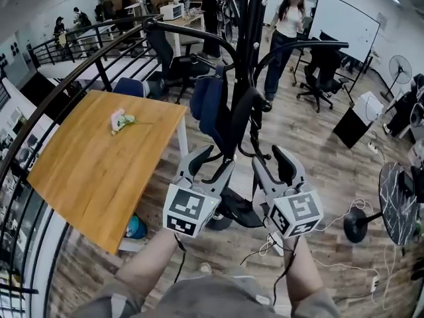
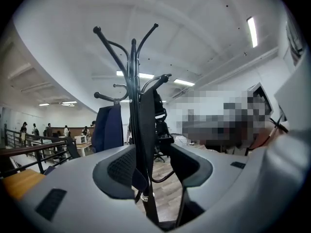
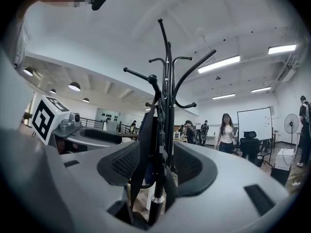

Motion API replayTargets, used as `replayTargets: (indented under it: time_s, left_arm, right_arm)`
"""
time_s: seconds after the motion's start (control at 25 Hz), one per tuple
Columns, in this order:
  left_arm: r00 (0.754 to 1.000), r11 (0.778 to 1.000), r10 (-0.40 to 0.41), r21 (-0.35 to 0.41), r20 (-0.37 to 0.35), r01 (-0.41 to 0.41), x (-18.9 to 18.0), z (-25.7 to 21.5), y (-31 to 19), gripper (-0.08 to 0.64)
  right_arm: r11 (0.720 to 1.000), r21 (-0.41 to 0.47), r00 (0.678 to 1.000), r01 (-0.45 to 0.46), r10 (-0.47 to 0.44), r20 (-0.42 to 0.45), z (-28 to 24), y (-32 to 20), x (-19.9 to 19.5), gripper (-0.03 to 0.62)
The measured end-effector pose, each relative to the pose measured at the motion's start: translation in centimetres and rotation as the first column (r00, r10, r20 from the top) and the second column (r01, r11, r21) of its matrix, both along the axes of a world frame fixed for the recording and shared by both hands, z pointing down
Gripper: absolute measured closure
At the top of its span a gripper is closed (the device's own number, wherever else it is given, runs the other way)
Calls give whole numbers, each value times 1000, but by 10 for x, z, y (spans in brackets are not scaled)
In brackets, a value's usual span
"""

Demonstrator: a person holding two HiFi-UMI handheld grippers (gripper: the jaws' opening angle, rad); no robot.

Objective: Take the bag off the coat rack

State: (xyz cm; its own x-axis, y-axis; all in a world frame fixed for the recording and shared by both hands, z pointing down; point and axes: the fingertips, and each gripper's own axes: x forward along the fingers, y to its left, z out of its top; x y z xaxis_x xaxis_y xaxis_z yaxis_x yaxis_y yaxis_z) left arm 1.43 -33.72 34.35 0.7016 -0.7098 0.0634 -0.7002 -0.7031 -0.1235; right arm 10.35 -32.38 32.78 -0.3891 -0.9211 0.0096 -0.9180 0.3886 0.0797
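The black coat rack (image 1: 246,38) stands straight ahead of me. A dark blue bag (image 1: 211,105) hangs from one of its arms on the left side, and a broad black strap (image 1: 242,121) hangs down along the pole. My left gripper (image 1: 211,163) and right gripper (image 1: 273,161) are side by side low on the rack, below the bag. In the left gripper view the strap (image 2: 144,130) and pole run between the open jaws of the left gripper (image 2: 153,171), with the blue bag (image 2: 108,127) to the left. The right gripper (image 3: 159,171) stands open around the pole (image 3: 167,106).
A wooden table (image 1: 99,164) with a small pink flower (image 1: 120,120) lies to the left, beside a curved black railing (image 1: 40,138). Office chairs (image 1: 318,71), a whiteboard (image 1: 344,22) and a standing person (image 1: 286,25) are behind. Cables (image 1: 344,217) trail over the floor at right.
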Motion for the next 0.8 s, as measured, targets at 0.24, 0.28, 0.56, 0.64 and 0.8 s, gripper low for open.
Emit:
replayTargets:
  time_s: [0.24, 0.28, 0.56, 0.64, 0.8]
  left_arm:
    - [1000, 998, 6, -54, -11, -7, 18, 19, -35, 336]
    - [1000, 998, 6, -63, -12, -7, 22, 23, -39, 336]
    - [998, 994, -42, -102, -46, 37, 29, 29, -59, 474]
    - [997, 993, -43, -113, -56, 37, 27, 28, -59, 491]
    - [999, 992, -33, -121, -32, 29, 32, 24, -57, 541]
  right_arm:
    - [999, -41, 999, 35, -35, -9, 20, -42, -3, 379]
    - [998, -48, 999, 46, -46, -8, 24, -47, -4, 379]
    - [988, -49, 989, 143, -144, -16, 29, -64, -18, 502]
    - [987, -49, 988, 153, -155, -29, 28, -63, -21, 525]
    - [989, -57, 990, 140, -141, -21, 22, -61, -12, 536]
